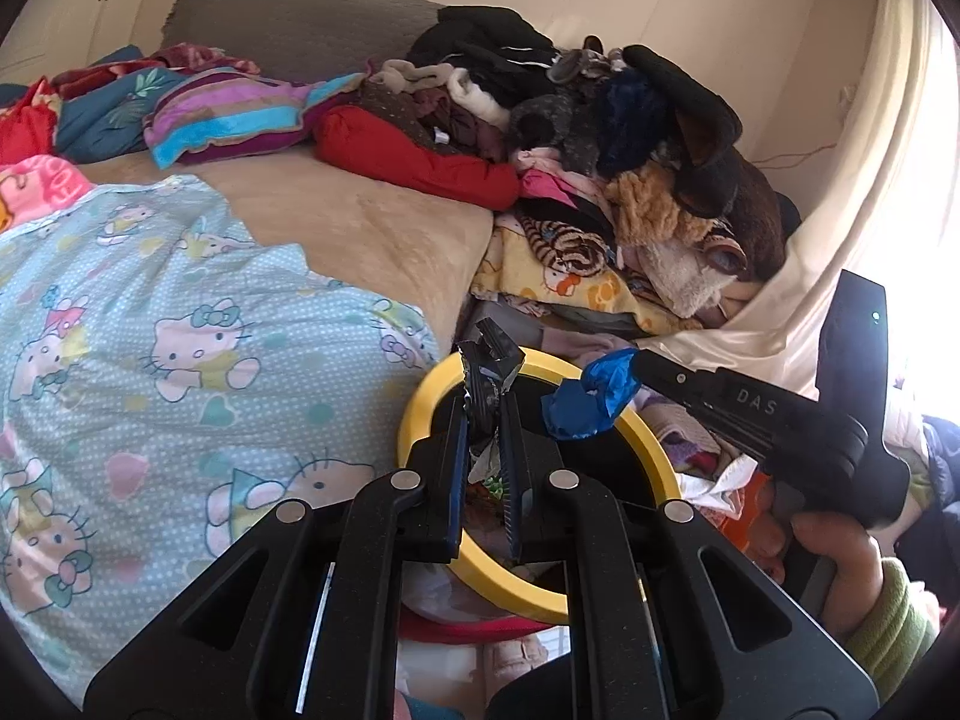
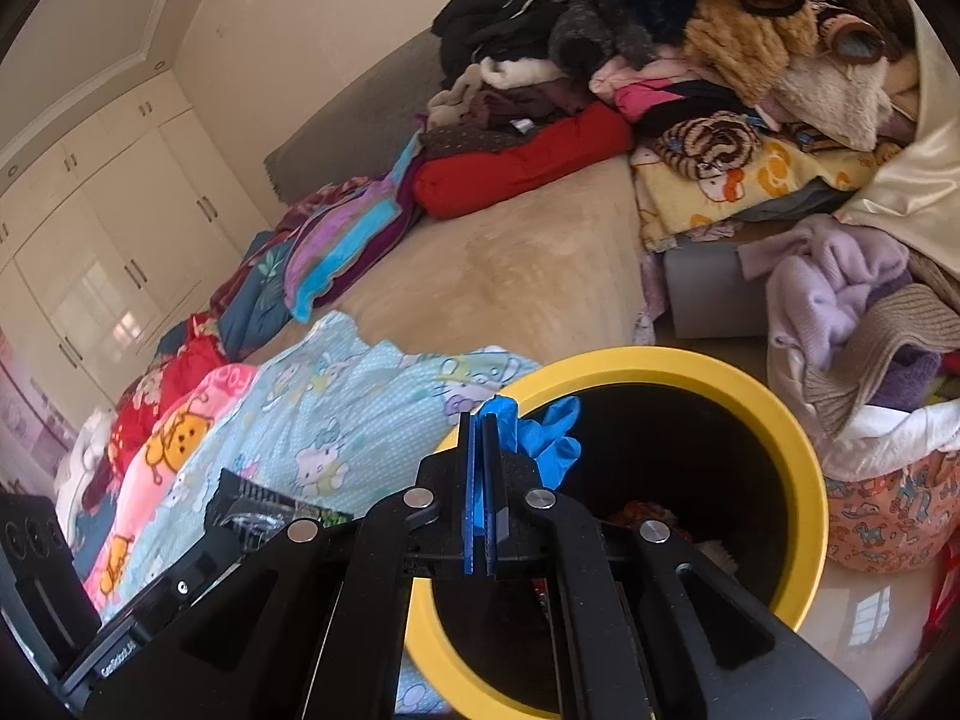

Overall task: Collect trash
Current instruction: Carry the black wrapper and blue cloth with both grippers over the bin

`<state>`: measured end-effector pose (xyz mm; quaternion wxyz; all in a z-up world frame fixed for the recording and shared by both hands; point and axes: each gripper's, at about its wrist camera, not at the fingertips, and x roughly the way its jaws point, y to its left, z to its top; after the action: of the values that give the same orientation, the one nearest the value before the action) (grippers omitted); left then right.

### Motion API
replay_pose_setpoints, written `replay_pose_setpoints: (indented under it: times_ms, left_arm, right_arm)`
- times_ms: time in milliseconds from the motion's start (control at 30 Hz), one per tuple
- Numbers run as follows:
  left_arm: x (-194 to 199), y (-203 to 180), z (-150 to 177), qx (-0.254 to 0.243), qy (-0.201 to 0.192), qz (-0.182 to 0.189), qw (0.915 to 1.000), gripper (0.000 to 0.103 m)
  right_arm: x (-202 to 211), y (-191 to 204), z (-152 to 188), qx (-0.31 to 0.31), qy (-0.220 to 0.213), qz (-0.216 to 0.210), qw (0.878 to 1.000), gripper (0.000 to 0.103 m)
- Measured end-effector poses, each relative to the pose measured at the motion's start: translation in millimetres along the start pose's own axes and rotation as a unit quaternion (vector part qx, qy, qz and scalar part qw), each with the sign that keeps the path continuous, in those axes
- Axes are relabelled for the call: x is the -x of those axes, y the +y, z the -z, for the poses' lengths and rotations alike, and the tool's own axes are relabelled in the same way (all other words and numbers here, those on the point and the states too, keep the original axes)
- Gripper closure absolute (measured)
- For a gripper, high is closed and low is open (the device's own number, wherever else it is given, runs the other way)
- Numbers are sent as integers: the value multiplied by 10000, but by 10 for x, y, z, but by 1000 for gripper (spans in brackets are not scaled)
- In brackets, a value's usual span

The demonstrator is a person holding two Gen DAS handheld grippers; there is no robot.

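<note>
A yellow-rimmed trash bin (image 1: 651, 450) (image 2: 798, 450) stands beside the bed. My left gripper (image 1: 486, 402) is shut on a crumpled dark foil wrapper (image 1: 489, 360) and holds it over the bin's mouth. My right gripper (image 2: 483, 420) is shut on a crumpled blue glove (image 2: 549, 432) above the bin's near rim; it also shows in the left wrist view (image 1: 591, 399), with the right gripper's body (image 1: 780, 414) coming in from the right. Some trash (image 2: 645, 510) lies inside the bin.
The bed has a Hello Kitty quilt (image 1: 150, 360) (image 2: 336, 420), a beige sheet (image 2: 516, 276) and a high pile of clothes (image 1: 600, 138) (image 2: 690, 48). A patterned basket of laundry (image 2: 882, 510) stands right of the bin. White wardrobes (image 2: 108, 228) line the far wall.
</note>
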<state>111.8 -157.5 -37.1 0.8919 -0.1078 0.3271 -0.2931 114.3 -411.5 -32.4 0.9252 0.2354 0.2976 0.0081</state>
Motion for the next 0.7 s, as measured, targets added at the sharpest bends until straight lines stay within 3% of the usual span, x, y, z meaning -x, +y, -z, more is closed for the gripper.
replay_pose_setpoints:
  times_ms: [433,700]
  left_arm:
    - [-264,-360,118,-439,307,232,9983,97]
    - [-472,-514,202,-601,542,361,9961,97]
  right_arm:
    - [90,-389,-79,-298,-115,228,9992,100]
    - [43,-587,-33,-419,43,427,9982,100]
